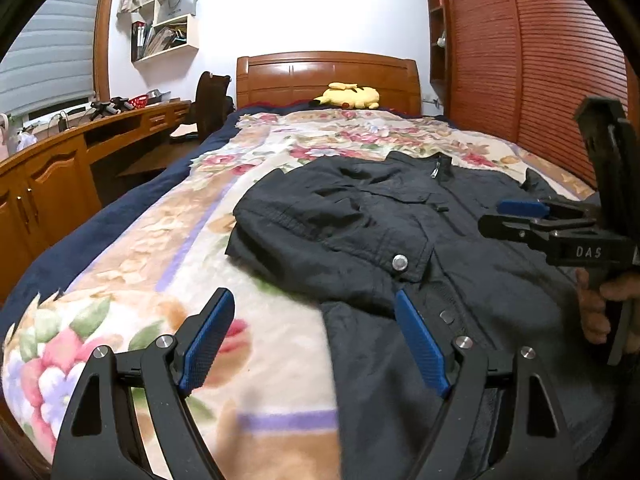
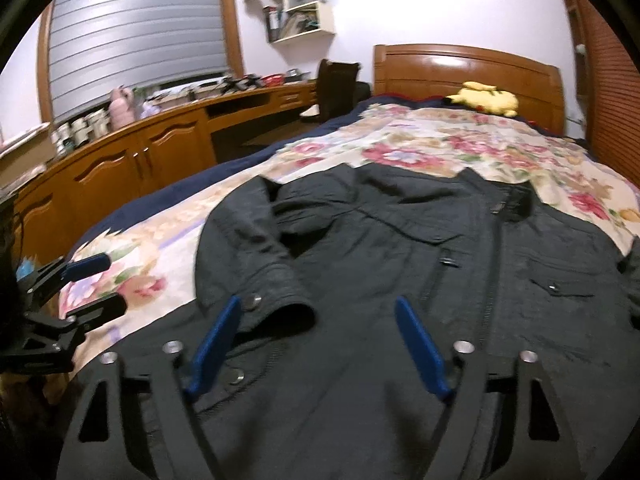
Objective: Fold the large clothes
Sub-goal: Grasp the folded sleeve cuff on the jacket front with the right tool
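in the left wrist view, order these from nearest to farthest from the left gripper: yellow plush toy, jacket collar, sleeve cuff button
1. sleeve cuff button: just beyond the left gripper, on the sleeve folded across the jacket.
2. jacket collar: at the jacket's far end, mid-bed.
3. yellow plush toy: against the headboard, farthest.

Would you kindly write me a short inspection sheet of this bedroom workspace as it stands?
Surface: bed with floral blanket, flat.
Job's things: dark jacket spread front up, one sleeve folded across its chest.
Clutter: yellow plush toy by the headboard.
Grippers: left gripper open over the jacket's edge, holding nothing; right gripper open above the sleeve cuff, holding nothing.
Cables: some on the desk, blurred.
Surroundings: wall shelves, chair, wardrobe, window blind.
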A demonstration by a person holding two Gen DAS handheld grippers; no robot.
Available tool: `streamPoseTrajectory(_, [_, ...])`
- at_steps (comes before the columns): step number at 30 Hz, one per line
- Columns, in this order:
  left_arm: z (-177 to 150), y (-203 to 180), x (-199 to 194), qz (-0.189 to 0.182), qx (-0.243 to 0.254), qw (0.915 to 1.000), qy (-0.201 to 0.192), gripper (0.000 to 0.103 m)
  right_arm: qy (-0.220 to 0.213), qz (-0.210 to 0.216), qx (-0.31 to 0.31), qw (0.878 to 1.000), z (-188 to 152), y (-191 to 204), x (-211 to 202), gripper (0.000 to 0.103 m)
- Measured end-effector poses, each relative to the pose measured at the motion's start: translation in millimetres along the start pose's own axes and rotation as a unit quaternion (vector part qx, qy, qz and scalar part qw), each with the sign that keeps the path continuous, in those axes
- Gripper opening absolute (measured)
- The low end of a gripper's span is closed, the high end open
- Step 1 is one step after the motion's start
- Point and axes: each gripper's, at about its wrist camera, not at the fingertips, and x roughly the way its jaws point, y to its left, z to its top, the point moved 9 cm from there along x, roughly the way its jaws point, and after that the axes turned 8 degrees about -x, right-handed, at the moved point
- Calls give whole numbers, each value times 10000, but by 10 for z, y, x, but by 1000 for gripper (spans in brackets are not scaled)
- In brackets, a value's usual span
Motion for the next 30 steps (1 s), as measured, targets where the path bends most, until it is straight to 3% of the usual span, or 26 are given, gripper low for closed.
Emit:
streamPoseTrajectory(7, [-34,117,-34,-115,-128,9999,-10,83,280,123,-229,9993,53,96,131,70])
streamPoseTrajectory(14, [-43,123,-45,-262,-214,9994,-2,83,856,190,-328,9956,64,49,490,68])
streamPoseTrajectory(18, [-45,106,-63,-307,-196,9993,-14,83,1152,299,-191,9927,62,22,707,59])
streamPoseTrajectory(22, [-35,97,-61,-320,-184,9993,-23,83,1430,430,-248,9885,23,73,855,43])
streamPoseTrajectory(30, [-18,3,-61,-460,-192,9988,-19,83,1336,386,-499,9890,16,135,763,11])
